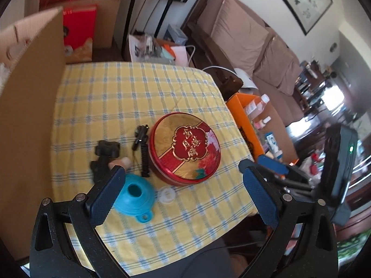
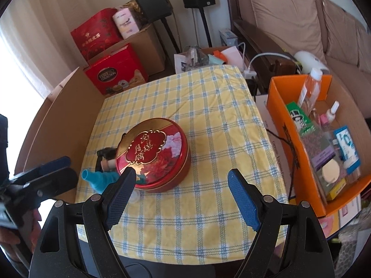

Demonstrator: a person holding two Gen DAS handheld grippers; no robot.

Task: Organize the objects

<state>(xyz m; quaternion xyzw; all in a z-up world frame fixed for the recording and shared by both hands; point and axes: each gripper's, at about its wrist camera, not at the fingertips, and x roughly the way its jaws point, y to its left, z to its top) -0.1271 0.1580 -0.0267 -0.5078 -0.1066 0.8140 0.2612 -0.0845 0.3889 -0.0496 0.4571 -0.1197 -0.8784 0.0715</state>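
A round red and gold tin (image 1: 185, 148) (image 2: 154, 154) lies flat on the yellow checked tablecloth (image 1: 129, 97) (image 2: 208, 120). Left of it lie a black strap with a clip (image 1: 142, 148), a black bracket (image 1: 104, 157) (image 2: 105, 154) and a teal funnel (image 1: 136, 193) (image 2: 99, 179); a small clear lid (image 1: 166, 193) sits by the funnel. My left gripper (image 1: 183, 178) hangs open above the tin's near edge, nothing between its fingers. My right gripper (image 2: 183, 177) is open too, just above the tin's near right side; it also shows at the right of the left wrist view (image 1: 273, 169).
An orange cardboard box (image 2: 278, 99) (image 1: 243, 113) with bottles and packets stands right of the table. A tall brown cardboard wall (image 1: 30, 115) (image 2: 60, 115) borders the table's left. Red gift boxes (image 2: 113, 74), speakers and a brown sofa (image 2: 289, 18) lie beyond.
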